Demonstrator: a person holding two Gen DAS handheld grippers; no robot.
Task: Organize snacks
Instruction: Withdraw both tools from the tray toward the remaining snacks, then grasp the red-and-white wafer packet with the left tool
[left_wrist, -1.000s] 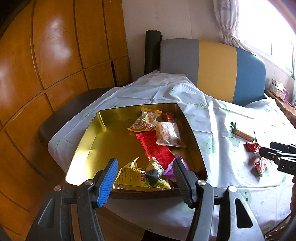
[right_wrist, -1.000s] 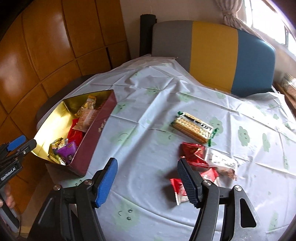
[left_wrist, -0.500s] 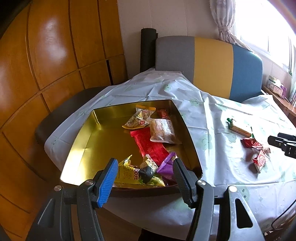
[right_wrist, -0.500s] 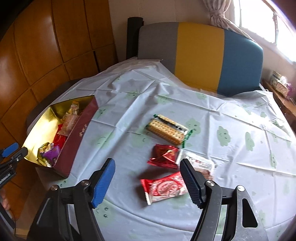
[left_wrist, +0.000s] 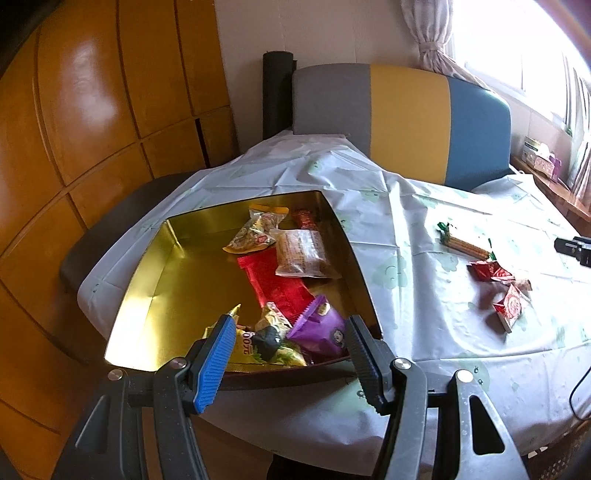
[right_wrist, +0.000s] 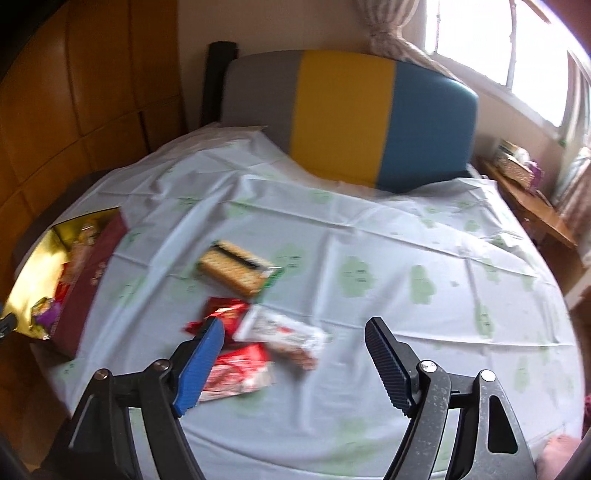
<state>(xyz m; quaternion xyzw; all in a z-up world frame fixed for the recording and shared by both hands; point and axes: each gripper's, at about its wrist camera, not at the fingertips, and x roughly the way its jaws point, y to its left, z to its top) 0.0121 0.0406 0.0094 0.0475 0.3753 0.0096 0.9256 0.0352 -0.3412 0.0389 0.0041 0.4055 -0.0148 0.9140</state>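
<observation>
A gold-lined tin (left_wrist: 166, 280) sits at the table's left end and holds several snack packets, among them a purple one (left_wrist: 325, 328) and a long red one (left_wrist: 273, 284). My left gripper (left_wrist: 290, 325) hovers open over the tin's near rim with nothing between its fingers. To the right, loose on the tablecloth, lie a cracker pack (right_wrist: 236, 269), a crumpled red packet (right_wrist: 225, 314), a white packet (right_wrist: 284, 336) and a flat red packet (right_wrist: 240, 373). My right gripper (right_wrist: 293, 325) hangs above these, its jaws opening and pressing on nothing. The tin's maroon wall (right_wrist: 85, 280) shows at far left.
The round table wears a pale cloth with green prints (right_wrist: 406, 258). Behind it stands a chair with a grey, yellow and blue back (right_wrist: 351, 110). Wooden panelling (left_wrist: 92, 110) lines the left side. A shelf with small boxes (right_wrist: 517, 162) runs under the window at right.
My right gripper has travelled right, away from the tin, to above the loose packets, and its jaws have widened. The left gripper has hardly moved and stays open.
</observation>
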